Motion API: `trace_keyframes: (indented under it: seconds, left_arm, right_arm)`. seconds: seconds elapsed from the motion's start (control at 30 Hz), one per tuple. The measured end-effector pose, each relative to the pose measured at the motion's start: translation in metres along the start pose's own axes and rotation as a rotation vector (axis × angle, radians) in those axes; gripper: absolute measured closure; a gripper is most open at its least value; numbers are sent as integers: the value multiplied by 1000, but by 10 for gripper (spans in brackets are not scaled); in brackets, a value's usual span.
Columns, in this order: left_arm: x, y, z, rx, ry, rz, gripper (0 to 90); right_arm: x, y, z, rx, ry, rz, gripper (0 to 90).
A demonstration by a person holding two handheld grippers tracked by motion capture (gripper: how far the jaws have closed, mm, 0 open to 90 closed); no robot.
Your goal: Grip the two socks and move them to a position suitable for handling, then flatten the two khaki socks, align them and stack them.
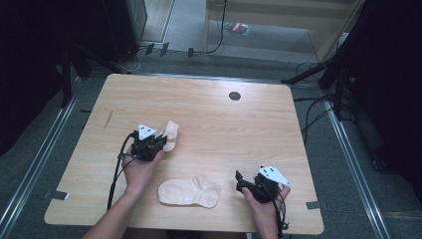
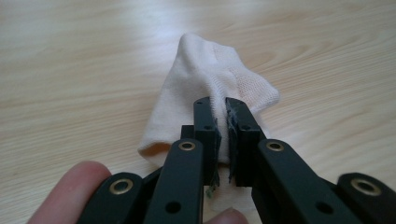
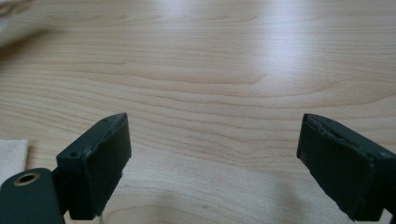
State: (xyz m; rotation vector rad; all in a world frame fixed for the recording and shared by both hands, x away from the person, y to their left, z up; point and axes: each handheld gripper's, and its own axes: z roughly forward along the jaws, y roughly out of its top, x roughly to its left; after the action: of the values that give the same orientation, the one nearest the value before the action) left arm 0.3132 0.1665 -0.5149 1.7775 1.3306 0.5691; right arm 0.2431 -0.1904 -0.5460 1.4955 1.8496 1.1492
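A pale peach sock (image 1: 171, 133) is pinched at one edge by my left gripper (image 1: 158, 142), which is shut on it at the table's left middle. In the left gripper view the black jaws clamp the fabric of this sock (image 2: 210, 70) at the left gripper's (image 2: 218, 105) tips, and the rest drapes onto the wood. A second matching sock (image 1: 189, 192) lies flat near the front edge, between the two hands. To its right, my right gripper (image 1: 242, 180) stands open over bare wood, with nothing between the jaws of the right gripper (image 3: 212, 135). A corner of the flat sock (image 3: 10, 156) shows at that view's left edge.
The light wooden table (image 1: 224, 124) has a small black round cap (image 1: 234, 95) near its far edge. Dark stands and cables (image 1: 318, 99) crowd the floor to the right and behind. Metal rails run along both sides of the table.
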Motion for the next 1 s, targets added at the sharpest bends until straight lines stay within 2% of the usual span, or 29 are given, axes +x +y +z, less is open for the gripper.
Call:
trace_keyframes:
  seconds: [0.07,0.13,0.23,0.3,0.4,0.43,0.47,0.53,0.6,0.63,0.67,0.77,0.83,0.9,1.0]
  left_arm:
    - [-14,2,-6,-10,-45,-27,847]
    - [-28,2,-8,-4,-63,-26,847]
    - [-46,-2,-4,30,-49,14,847]
    - [-52,-7,2,63,-52,15,847]
    - [-58,-13,5,71,-76,-6,830]
    - [-59,-13,5,75,-98,-5,790]
    - [-61,-13,5,63,-125,-14,698]
    - [-62,-11,0,44,-125,-12,506]
    - [-60,-9,-4,30,-132,-13,413]
    - [-55,-7,-10,3,-144,-32,413]
    - [-47,-7,-20,-23,-150,-45,327]
    - [-26,-12,-37,-57,-126,-51,262]
    - [-5,-23,-49,-80,-111,-69,234]
    - [18,-39,-58,-95,-71,-87,209]
    - [42,-58,-60,-95,-43,-120,181]
  right_arm:
    - [1,0,1,3,-4,-4,107]
    - [1,0,1,3,-7,-9,108]
    - [1,0,1,4,-13,-5,111]
    - [1,0,1,3,-14,-2,113]
    - [1,0,1,3,-14,-1,114]
    - [1,0,1,3,-13,0,114]
    - [1,0,0,3,-14,2,115]
    - [1,0,1,4,-14,2,121]
    - [1,0,1,2,-11,0,121]
    - [0,0,1,0,-10,3,121]
    - [-1,1,0,-4,-15,11,125]
    - [-2,2,-2,-11,-24,24,137]
    - [-2,4,-5,-9,-36,46,195]
    - [5,9,-9,0,-61,48,257]
    - [17,20,-12,-2,-11,41,310]
